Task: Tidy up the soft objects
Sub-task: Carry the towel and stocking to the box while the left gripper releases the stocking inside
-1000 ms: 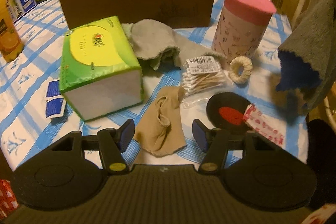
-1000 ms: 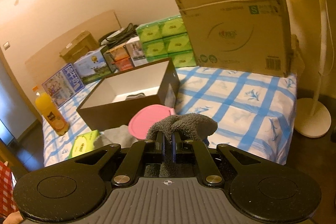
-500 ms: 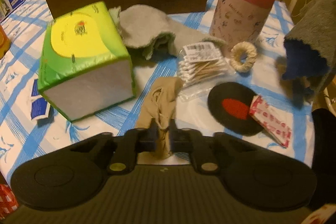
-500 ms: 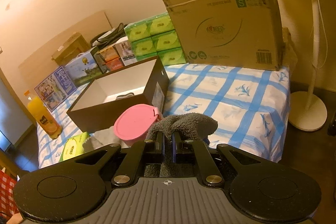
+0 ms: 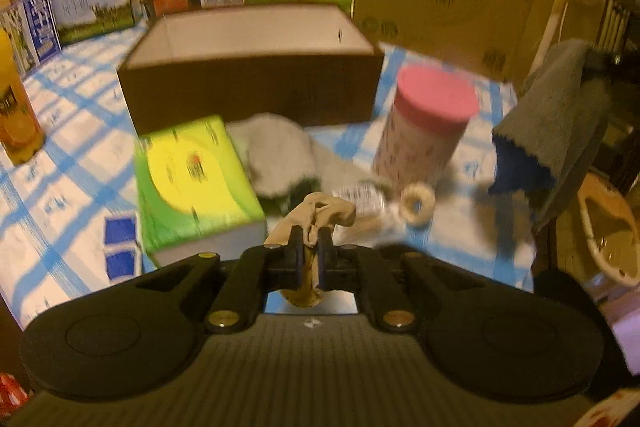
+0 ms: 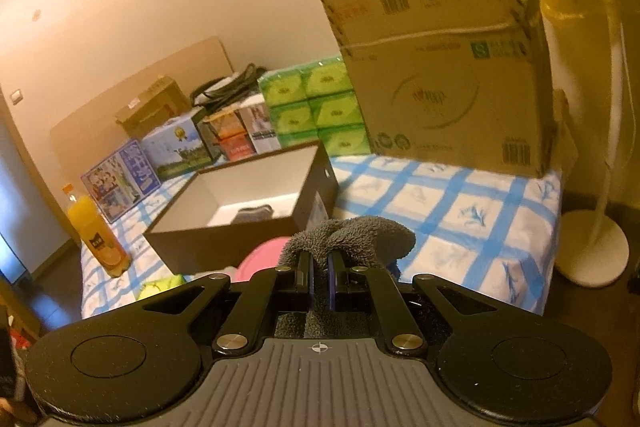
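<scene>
Carrying step: left tongs [image 5: 311, 247] clamped on tan stocking [image 5: 320, 213], lifted clear of desk [image 5: 72, 163]; right tongs [image 6: 319, 277] clamped on grey sock [image 6: 352, 235], held aloft. Next, likely over to brown box [image 5: 248, 83], then release inside

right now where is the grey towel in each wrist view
Left wrist view: the grey towel hangs at the right edge, beyond the pink-lidded canister.
Right wrist view: it sits low at centre, pinched in the right gripper.
Shared landmark: the open brown box on the blue-checked cloth.
</scene>
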